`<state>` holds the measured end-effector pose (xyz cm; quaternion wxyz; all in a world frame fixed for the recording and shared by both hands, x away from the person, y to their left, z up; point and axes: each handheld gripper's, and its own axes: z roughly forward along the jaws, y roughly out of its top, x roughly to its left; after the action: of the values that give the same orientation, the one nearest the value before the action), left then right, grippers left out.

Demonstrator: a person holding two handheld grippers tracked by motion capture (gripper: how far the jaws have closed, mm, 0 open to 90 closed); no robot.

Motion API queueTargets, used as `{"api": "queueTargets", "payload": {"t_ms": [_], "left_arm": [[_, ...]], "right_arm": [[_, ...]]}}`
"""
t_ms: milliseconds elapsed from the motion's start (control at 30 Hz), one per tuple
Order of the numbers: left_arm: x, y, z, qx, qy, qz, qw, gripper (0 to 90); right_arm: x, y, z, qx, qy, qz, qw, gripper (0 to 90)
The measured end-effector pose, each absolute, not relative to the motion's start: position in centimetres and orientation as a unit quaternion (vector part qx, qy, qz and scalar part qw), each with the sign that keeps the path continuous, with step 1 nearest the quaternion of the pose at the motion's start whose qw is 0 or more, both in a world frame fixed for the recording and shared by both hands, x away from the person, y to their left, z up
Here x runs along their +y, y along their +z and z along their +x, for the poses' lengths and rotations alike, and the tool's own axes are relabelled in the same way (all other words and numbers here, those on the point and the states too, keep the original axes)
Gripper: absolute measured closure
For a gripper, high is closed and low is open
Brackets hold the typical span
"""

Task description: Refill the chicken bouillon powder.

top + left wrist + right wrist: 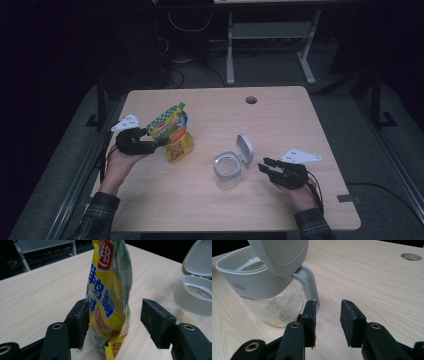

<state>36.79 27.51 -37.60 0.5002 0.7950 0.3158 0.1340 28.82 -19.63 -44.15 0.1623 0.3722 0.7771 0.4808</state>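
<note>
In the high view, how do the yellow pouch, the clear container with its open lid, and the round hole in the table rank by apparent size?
1. Yellow pouch, largest.
2. Clear container with open lid, somewhat smaller, though it is close.
3. Round hole in the table, by far the smallest.

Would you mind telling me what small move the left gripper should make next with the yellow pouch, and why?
Probably close the left gripper on the yellow pouch. The pouch stands between its fingers, one touching or nearly so, the other apart, so it is not gripped. The lidded jar waits open nearby.
</note>
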Motion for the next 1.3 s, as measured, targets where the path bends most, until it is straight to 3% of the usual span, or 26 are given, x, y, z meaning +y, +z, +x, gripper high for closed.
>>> {"api": "queueTargets", "payload": {"t_ms": [500, 533, 767, 800, 1300], "left_arm": [[27.29, -37.7, 37.11, 0.315, 0.143, 0.793, 0.502, 63.8], [27.4, -37.69, 37.07, 0.317, 0.143, 0.79, 0.504, 69.2], [27.43, -37.69, 37.02, 0.315, 0.148, 0.791, 0.503, 78.3], [27.45, -37.7, 37.03, 0.314, 0.147, 0.791, 0.504, 83.4], [27.33, -37.8, 37.08, 0.306, 0.123, 0.784, 0.525, 89.8]], "right_arm": [[-19.74, -44.13, 28.73, 0.776, 0.482, 0.373, 0.163, 65.1], [-19.68, -44.13, 28.74, 0.777, 0.481, 0.372, 0.163, 65.1], [-19.55, -44.14, 28.72, 0.779, 0.48, 0.371, 0.162, 65.0], [-19.59, -44.16, 28.76, 0.779, 0.48, 0.37, 0.162, 65.0], [-19.56, -44.22, 28.8, 0.78, 0.479, 0.37, 0.161, 64.6]]}}
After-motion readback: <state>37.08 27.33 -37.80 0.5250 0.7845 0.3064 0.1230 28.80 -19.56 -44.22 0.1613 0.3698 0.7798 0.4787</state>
